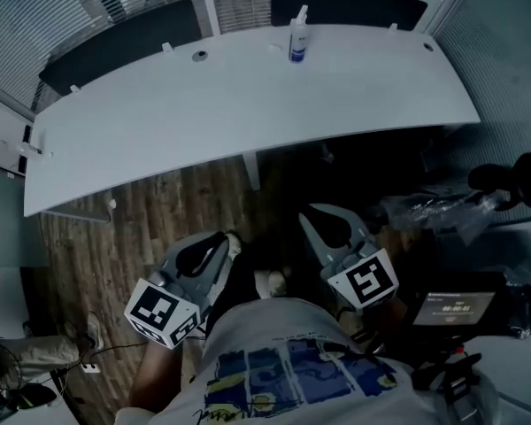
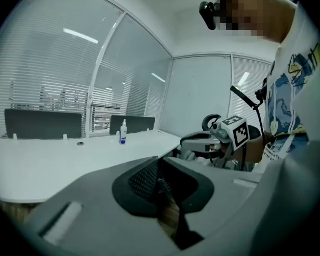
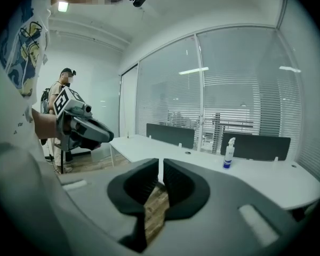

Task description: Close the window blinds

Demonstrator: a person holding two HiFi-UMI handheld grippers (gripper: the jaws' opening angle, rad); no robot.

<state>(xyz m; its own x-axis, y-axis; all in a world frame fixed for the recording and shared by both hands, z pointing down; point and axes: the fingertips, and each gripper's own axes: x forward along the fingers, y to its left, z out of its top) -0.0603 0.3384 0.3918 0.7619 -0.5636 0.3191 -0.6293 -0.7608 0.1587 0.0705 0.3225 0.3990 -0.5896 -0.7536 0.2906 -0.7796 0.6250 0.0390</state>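
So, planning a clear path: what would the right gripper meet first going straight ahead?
Probably the white desk, just ahead of the right gripper; depth is unclear.

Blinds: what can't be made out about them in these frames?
- Head view: the blinds are cut off by the top edge; the desk and dark screens hide their lower ends.
- Both gripper views: any cord or wand is too small to make out.

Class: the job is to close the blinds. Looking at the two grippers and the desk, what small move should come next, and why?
Probably carry the left gripper and right gripper round the desk toward the blinds: the desk lies between, and both grippers are shut and empty.
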